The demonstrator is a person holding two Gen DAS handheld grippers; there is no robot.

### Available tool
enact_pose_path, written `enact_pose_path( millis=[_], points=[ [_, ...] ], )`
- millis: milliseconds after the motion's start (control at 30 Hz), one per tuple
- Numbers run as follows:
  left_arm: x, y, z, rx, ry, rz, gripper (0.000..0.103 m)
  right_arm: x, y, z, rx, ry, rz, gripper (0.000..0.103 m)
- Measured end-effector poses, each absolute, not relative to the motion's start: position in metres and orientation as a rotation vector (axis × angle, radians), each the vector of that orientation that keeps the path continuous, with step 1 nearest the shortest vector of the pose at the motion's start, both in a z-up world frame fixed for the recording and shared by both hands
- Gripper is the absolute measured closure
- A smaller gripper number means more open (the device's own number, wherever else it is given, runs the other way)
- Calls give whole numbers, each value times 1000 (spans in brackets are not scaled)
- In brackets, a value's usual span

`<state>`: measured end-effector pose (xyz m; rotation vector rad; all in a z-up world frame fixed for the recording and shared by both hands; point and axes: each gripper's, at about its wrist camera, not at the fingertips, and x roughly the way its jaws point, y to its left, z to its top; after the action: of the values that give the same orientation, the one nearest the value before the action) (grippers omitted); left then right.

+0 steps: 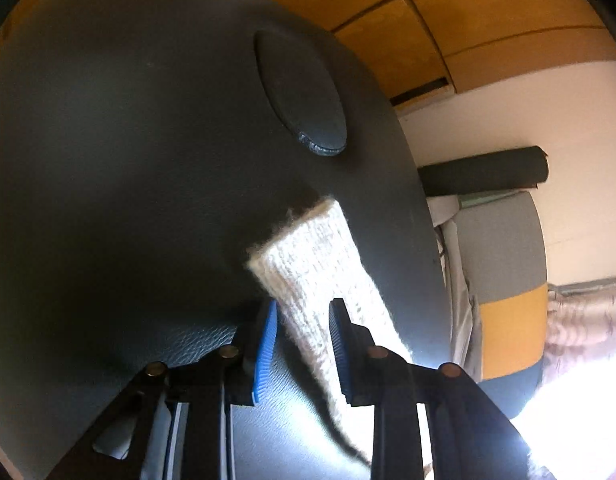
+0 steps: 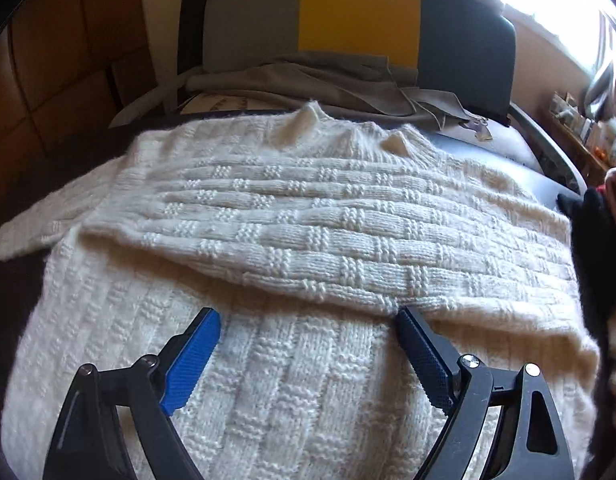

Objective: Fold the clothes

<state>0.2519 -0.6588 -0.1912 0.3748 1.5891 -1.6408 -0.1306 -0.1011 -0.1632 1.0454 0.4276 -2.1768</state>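
A cream knitted sweater (image 2: 308, 220) lies flat on the dark table (image 2: 508, 160), neck toward the chair. One sleeve (image 2: 348, 264) is folded across the body and the other sleeve (image 2: 31, 220) trails off to the left. My right gripper (image 2: 308, 336) hovers just over the lower body, open wide, with nothing between its fingers. In the left wrist view a cream sleeve cuff (image 1: 312, 256) runs between the blue pads of my left gripper (image 1: 303, 332). It rests against the right pad (image 1: 340, 344). A dark gap shows at the left pad (image 1: 267, 344), so the narrow jaws do not press on it.
A chair (image 2: 360, 12) with a grey, yellow and dark back stands behind the table, with grey cloth (image 2: 308, 80) heaped on its seat. An oval disc (image 1: 299, 92) sits in the tabletop (image 1: 107, 160). A person's dark sleeve (image 2: 596, 248) enters at the right edge. Wooden cabinets (image 1: 448, 12) line the wall.
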Motion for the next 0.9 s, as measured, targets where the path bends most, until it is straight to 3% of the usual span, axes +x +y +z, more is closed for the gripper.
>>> enact_pose_path(
  millis=[67,200,367,600,733,800,900],
  points=[
    [248,-659,-191,378,1577,-1624,100,-129,-103,-165,1044,438,-2170,7],
    [238,-659,-186,372,1560,-1617,100,-128,-104,-166,1041,450,-2170,6],
    [188,-639,-142,355,1502,-1796,103,-131,-101,-165,1041,417,-2157,5],
    [67,-570,-87,500,1364,-2150,103,-132,-97,-162,1039,378,-2149,5],
    [-12,-521,-84,680,1277,-2296,103,-134,-95,-162,1039,355,-2141,5],
    [-19,-504,-96,695,1387,-2292,103,-135,-94,-161,1039,338,-2136,5],
    [12,-496,-127,615,1593,-2171,87,-137,-91,-161,1041,301,-2125,4]
  ],
)
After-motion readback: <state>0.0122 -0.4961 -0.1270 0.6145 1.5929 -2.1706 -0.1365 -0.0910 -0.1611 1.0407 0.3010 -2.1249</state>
